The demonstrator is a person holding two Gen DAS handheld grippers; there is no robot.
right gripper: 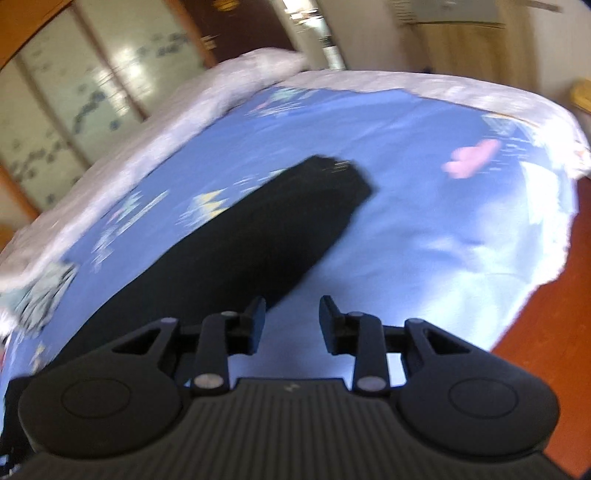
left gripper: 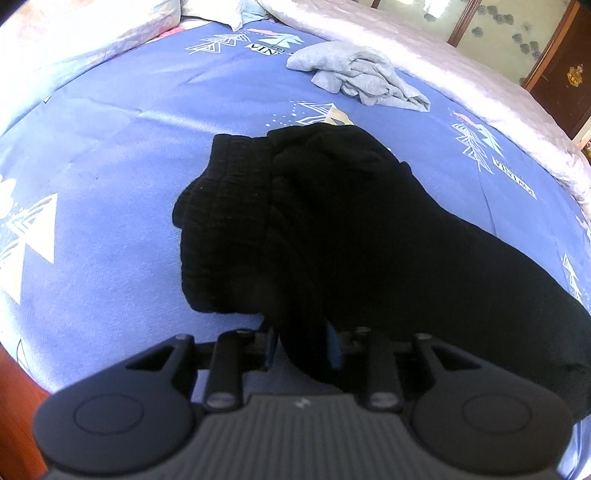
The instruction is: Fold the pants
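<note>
Black pants lie on a blue patterned bedsheet, the ribbed waistband bunched at the left. My left gripper is shut on the pants' near edge; the cloth covers its fingertips. In the right wrist view the pants stretch away as a long dark leg, its cuff far off. My right gripper is open and empty, just above the sheet at the leg's right edge. That view is motion-blurred.
A crumpled grey garment lies on the sheet beyond the pants. A pale quilt borders the far side, pillows at the top left. Wardrobe doors stand behind. Wooden floor shows past the bed's right edge.
</note>
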